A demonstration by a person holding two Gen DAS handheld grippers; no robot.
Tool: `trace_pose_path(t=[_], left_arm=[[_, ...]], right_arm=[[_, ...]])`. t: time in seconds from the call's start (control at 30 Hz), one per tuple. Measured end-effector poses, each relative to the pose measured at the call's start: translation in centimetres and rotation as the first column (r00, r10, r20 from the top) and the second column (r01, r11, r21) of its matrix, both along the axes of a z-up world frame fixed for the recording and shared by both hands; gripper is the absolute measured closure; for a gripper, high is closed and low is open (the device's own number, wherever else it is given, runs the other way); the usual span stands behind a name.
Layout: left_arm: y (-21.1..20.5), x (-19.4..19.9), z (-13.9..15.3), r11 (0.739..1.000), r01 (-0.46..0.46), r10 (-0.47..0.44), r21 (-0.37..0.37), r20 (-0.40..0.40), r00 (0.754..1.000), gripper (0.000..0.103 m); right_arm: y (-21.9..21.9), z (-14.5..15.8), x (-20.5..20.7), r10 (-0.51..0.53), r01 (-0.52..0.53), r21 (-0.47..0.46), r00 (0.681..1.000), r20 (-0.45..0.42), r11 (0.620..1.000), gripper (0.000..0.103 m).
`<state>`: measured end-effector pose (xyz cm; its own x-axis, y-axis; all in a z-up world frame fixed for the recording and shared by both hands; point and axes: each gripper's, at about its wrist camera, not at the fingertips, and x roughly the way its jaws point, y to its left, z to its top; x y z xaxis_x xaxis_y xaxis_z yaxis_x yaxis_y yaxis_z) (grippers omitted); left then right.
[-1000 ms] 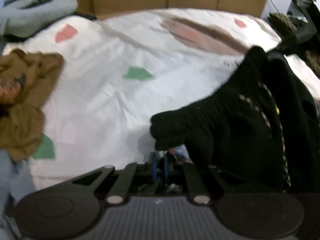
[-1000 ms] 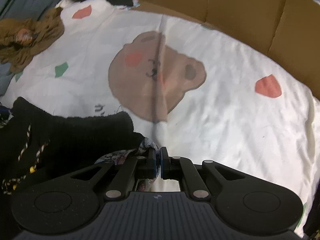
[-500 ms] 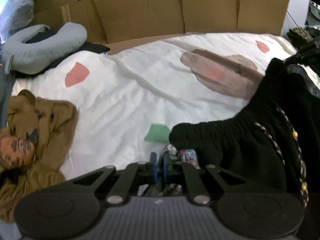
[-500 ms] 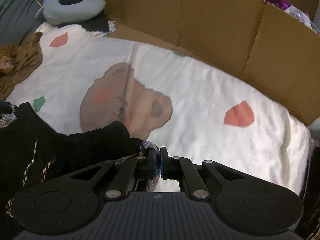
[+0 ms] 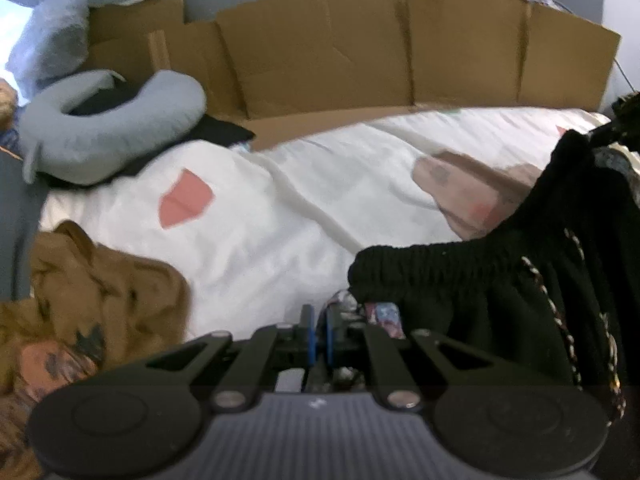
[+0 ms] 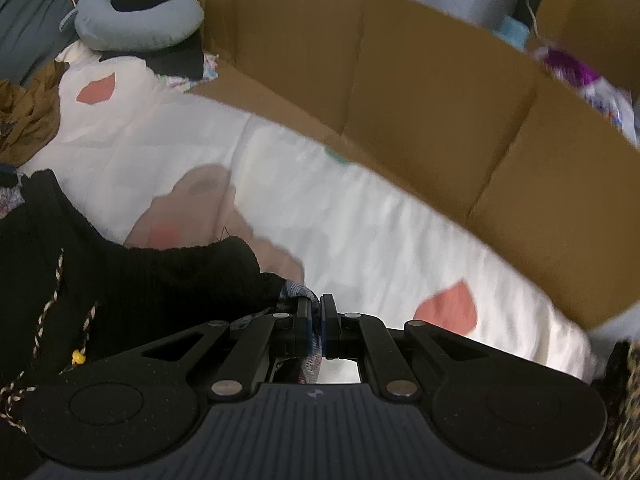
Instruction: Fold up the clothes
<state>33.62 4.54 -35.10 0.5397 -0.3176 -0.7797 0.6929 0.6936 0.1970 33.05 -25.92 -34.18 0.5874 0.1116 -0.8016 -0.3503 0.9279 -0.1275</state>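
A black knitted garment with a braided cord and a patterned lining hangs stretched between my two grippers above the white bear-print bedspread. My left gripper is shut on the patterned edge at one corner of it. In the right wrist view the same black garment fills the lower left, and my right gripper is shut on its patterned edge at the other corner. The garment's lower part is hidden below both cameras.
A brown garment lies crumpled at the bed's left side. A grey neck pillow rests on dark cloth at the far left corner. Cardboard panels wall the bed's far side. Dark clothing lies at the right edge.
Both grippers have lifted and tilted up with the black garment, so more of the cardboard and the neck pillow shows. The bedspread sits lower and farther off in both views.
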Motion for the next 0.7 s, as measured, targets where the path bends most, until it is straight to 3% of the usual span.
trace_pose_path(t=[0.3, 0.7], left_arm=[[-1.5, 3.0, 1.7, 0.998, -0.058, 0.056, 0.029, 0.085, 0.995, 0.098], [-5.6, 8.5, 1.9, 0.991, -0.057, 0.041, 0.118, 0.136, 0.990, 0.098]], right_arm=[[1.8, 2.1, 3.3, 0.004, 0.002, -0.080, 0.997, 0.078, 0.997, 0.102], [2.4, 2.3, 9.1, -0.017, 0.027, -0.127, 0.997, 0.081, 0.991, 0.102]])
